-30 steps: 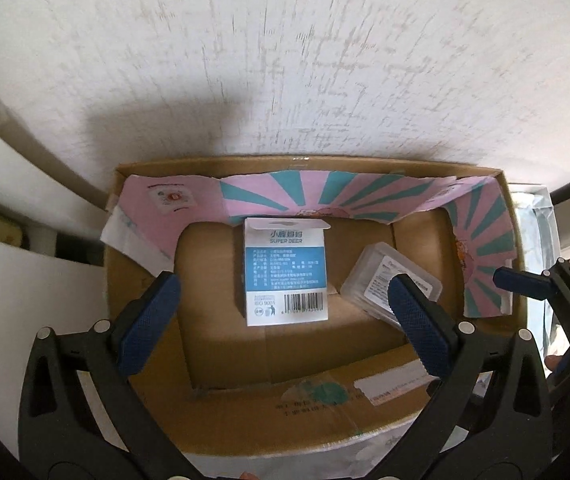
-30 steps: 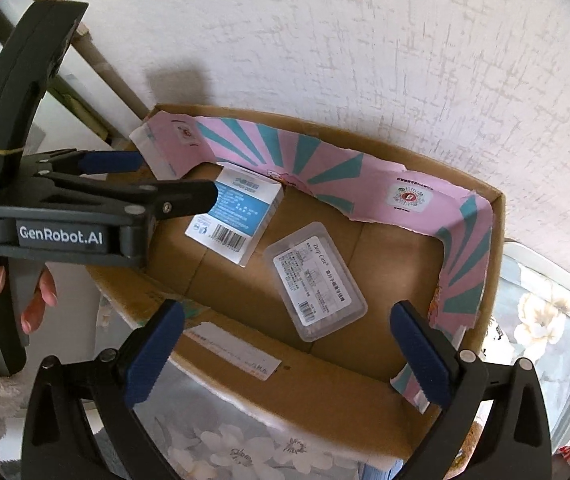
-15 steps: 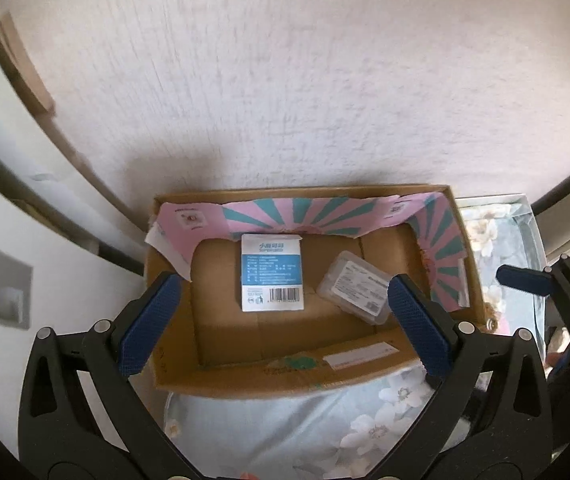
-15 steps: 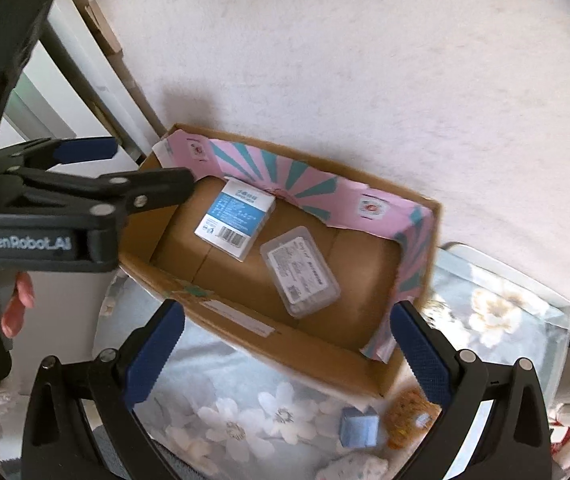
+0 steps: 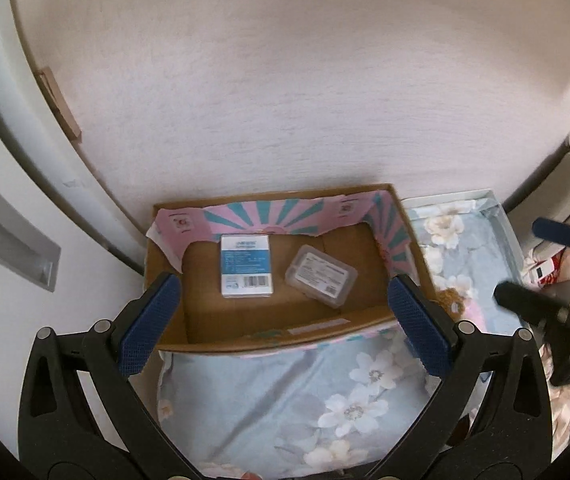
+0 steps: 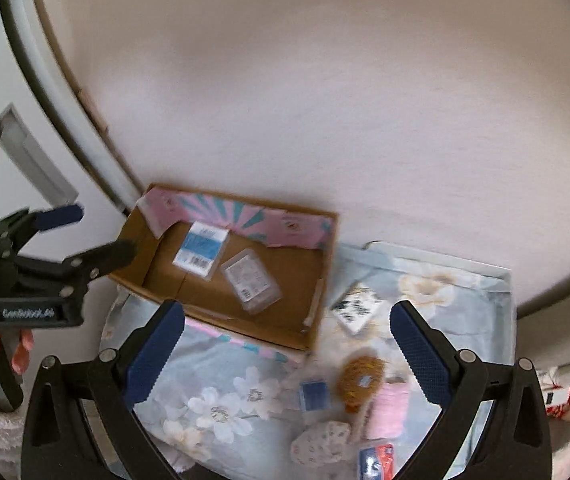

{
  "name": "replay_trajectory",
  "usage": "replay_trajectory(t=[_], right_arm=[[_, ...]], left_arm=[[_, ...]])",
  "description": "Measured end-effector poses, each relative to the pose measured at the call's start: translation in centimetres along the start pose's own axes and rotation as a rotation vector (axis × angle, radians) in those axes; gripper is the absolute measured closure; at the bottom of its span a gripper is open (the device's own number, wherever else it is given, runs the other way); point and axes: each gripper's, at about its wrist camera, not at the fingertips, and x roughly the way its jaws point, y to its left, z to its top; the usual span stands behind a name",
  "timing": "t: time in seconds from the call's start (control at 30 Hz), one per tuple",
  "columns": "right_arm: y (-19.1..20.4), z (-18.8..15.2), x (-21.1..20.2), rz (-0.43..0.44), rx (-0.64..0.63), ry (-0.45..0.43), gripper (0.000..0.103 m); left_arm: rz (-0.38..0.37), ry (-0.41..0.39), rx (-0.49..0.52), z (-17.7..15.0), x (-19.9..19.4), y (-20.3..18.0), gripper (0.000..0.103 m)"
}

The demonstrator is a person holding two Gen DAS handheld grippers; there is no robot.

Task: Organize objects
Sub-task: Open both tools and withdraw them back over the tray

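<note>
We see carton (image 5: 285,336) against wall, on floral cloth (image 5: 297,396). Inside carton: blue-white box (image 5: 246,266) and clear case (image 5: 320,276), side by side, apart. Left tongs (image 5: 285,328) spread wide, empty, above carton's near rim. Right tongs (image 6: 285,350) released too, empty, over loose items right of carton: blue cube (image 6: 314,395), brown round piece (image 6: 361,376), pink item (image 6: 388,408). These blurred; we can't identify them. Cloth's right part cut off.
</note>
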Motion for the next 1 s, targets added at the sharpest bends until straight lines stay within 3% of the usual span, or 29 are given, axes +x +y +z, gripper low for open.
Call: replay_trajectory(t=[0.33,0.57,0.8,0.83,1.0], right_arm=[[-4.2,-3.1,-5.1,-0.065,-0.005,-0.119,0.0],[-7.7,-6.4,-4.7,0.016,-0.07,-0.11,0.0],[-11.1,-9.7,-3.6,0.09,-0.169,-0.072,0.0],[-11.8,-10.4,-3.3,0.191,-0.282,-0.123,0.0],[-13.6,-11.7,-1.3,0.235,-0.383,-0.092,0.0]], left_arm=[[0.017,-0.136,0.027,-2.2,-4.1,-3.7,0.0],[-0.007,-0.149,0.015,-5.0,-4.0,-7.7,0.0],[-0.019,-0.098,-0.001,-8.4,-1.2,-12.6,0.0],[-0.016,-0.084,-0.003,-8.8,-0.7,-13.2,0.0],[-0.029,-0.051,-0.034,-11.6,1.2,-16.3,0.0]])
